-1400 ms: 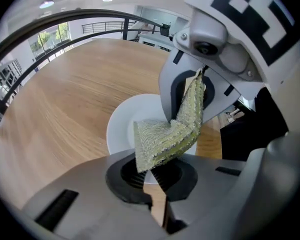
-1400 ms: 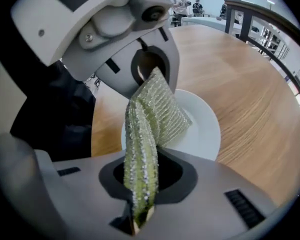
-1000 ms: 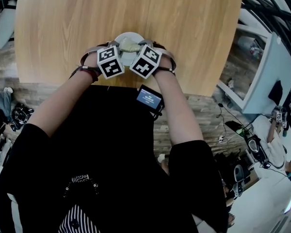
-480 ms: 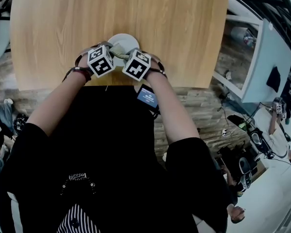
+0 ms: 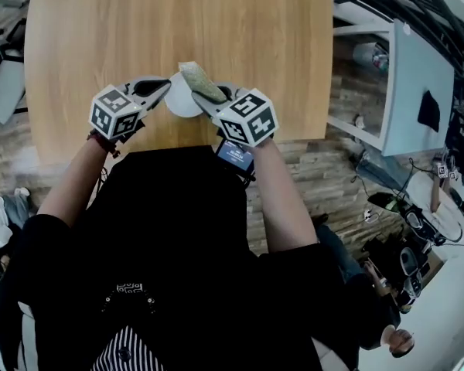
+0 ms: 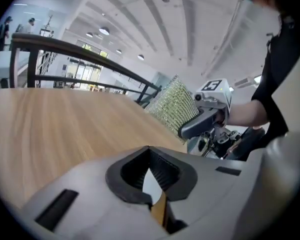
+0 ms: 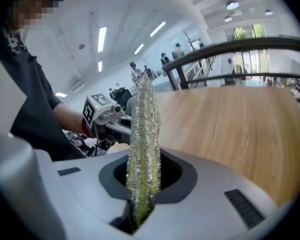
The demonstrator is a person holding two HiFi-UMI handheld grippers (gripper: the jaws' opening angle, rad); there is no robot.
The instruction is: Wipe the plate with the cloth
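Your left tool [image 5: 165, 91] clenches plate [image 5: 182, 104] rim, plain in head view; own view shows white sliver only. Right tool [image 5: 205, 100] grasps cloth [image 5: 201, 81], edge-on in own view, over desk [image 5: 240, 22].

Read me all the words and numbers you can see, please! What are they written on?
No text here can be read.
Small screen at the person's waist: bright lines, too small to read.
White print on the black shirt: too small to read.
Cubes on the left gripper and right gripper: black-and-white square patterns only, no letters or numbers.
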